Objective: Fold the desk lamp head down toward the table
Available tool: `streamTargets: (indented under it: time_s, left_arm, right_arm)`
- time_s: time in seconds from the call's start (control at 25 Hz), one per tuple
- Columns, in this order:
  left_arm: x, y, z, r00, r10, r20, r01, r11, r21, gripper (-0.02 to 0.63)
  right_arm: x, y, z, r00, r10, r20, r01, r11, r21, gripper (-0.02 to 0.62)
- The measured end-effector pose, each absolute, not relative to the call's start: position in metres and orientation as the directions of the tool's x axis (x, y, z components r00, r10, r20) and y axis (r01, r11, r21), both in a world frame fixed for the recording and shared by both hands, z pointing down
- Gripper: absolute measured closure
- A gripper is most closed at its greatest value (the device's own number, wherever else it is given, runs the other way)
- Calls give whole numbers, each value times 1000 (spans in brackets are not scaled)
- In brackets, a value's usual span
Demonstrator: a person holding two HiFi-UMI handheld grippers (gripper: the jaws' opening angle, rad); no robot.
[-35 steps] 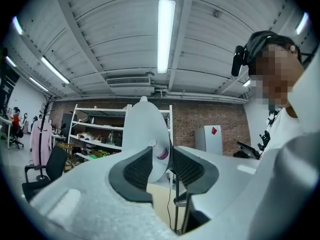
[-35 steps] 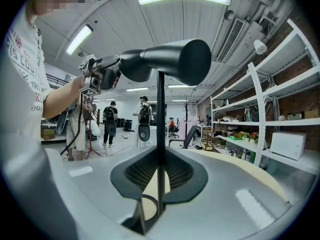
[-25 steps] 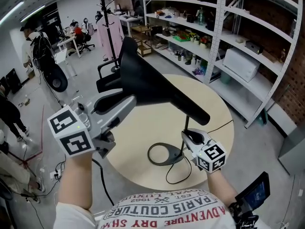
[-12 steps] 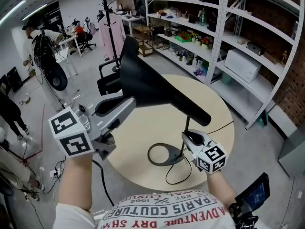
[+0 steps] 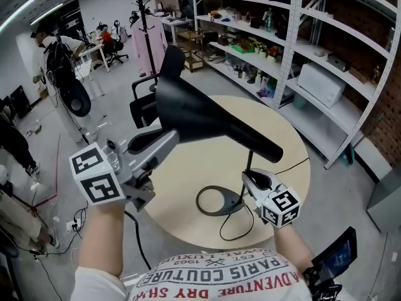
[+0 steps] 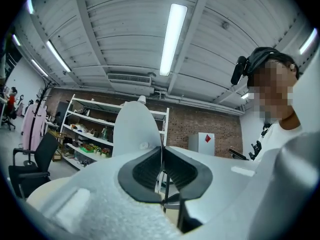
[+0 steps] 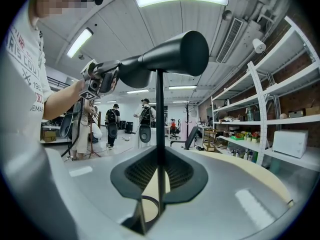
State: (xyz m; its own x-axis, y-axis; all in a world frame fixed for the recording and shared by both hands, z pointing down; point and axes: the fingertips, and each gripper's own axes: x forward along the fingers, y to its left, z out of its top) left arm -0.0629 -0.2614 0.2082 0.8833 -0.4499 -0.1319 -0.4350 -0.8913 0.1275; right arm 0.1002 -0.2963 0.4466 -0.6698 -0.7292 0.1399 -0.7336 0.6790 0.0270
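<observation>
White metal shelving [image 5: 291, 49] lines a brick wall [image 6: 182, 134], a coat stand [image 5: 142, 5] and black chair [image 5: 143, 105] on grey floor [image 5: 106, 115].

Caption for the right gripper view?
Right gripper clamps the lamp stem; left gripper's jaws have just closed on the lamp head.

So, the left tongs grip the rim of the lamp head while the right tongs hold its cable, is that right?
Not quite: the right tongs are shut on the thin stem instead, as the right gripper view shows. The left tongs, which have just been closing, do grip the rim of the head.
</observation>
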Motion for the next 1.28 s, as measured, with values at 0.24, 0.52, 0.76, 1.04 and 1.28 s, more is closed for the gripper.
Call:
streamTargets:
  time_s: [0.24,0.52,0.76,1.04,1.28]
  left_arm:
    - [-66,-262,212,884,-446,-140,-425,-891,156,583]
    - [-72,-265,228,877,-454,-155,-419,-882,215,581]
    - [-78,-268,247,876,-457,-155,-408,-873,266,581]
    - [-78,-267,258,873,-459,-162,-396,-864,311,581]
    - [-80,-269,264,873,-458,-165,-390,-861,327,581]
  right_arm:
    - [101,-295,442,-665,-734,138,-738,674,30,552]
    - [101,-297,439,-664,-735,142,-739,673,26,553]
    - [99,-299,438,-663,-735,139,-740,672,25,552]
    - [101,-298,434,-662,-738,134,-742,670,20,552]
    - [100,-299,435,-663,-736,134,-740,672,29,552]
